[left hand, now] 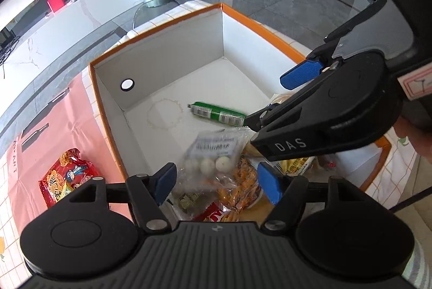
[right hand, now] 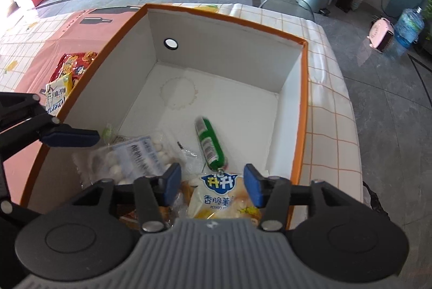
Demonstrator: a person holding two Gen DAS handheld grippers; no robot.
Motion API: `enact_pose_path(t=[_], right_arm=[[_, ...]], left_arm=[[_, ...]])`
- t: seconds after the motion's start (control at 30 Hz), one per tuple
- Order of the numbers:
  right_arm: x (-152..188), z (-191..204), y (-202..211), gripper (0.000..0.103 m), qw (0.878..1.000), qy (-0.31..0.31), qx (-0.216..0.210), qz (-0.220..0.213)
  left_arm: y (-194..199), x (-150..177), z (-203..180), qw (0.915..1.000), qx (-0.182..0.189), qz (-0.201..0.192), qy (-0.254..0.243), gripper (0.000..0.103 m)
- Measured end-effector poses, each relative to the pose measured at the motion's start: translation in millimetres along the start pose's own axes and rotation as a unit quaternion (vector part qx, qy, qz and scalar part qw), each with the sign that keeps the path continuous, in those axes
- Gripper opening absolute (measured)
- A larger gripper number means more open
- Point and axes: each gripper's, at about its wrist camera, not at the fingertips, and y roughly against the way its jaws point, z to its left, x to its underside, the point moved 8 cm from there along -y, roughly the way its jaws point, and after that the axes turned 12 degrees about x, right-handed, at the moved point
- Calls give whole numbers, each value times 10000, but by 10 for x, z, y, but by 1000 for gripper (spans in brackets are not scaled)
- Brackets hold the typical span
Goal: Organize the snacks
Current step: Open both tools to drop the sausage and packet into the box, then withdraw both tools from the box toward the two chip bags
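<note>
Snack packets lie gathered in the near end of the orange-rimmed box (right hand: 303, 105), directly under both sets of jaws. A green sausage stick (right hand: 210, 144) rests on the box floor just beyond the right gripper (right hand: 212, 185), whose jaws stand wide and hold nothing; a pale potato-snack bag (right hand: 218, 197) sits below and between them. The clear bag of white balls (left hand: 213, 154) lies just ahead of the left gripper (left hand: 217, 185), likewise spread wide and empty, with an orange crisp packet (left hand: 240, 189) and a red-and-white wrapper (left hand: 213, 214) beneath its jaws. The far half of the box floor carries only a ring-shaped stain. Outside the box, to the left of the left jaws, a red snack packet (left hand: 68, 177) remains on the pink mat (left hand: 67, 110); the right wrist view shows a yellow-and-white packet (right hand: 58, 93) lying on it as well. Judgement: the task is well advanced, with most items boxed and at least two packets outstanding. The checked tablecloth (right hand: 329, 110) on the far right of the box shows no further snacks.
</note>
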Motion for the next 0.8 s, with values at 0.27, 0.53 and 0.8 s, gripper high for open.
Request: enact_pose_path(t=[0.27,0.53,0.8], right_arm=[[43,-39,466,66,9960,-714,255,-479],[263,273,865,69,9841,-1392,218,-1082],[391,984,1159,77,9751,-1465,-30,-1665]], left_arm=[[614,128,122,9938,-198,-861,671,82],[1266,467,461,9719,-599,-1720,1493,82],[1588,850,878,9565,-945,-2004,1896,82]])
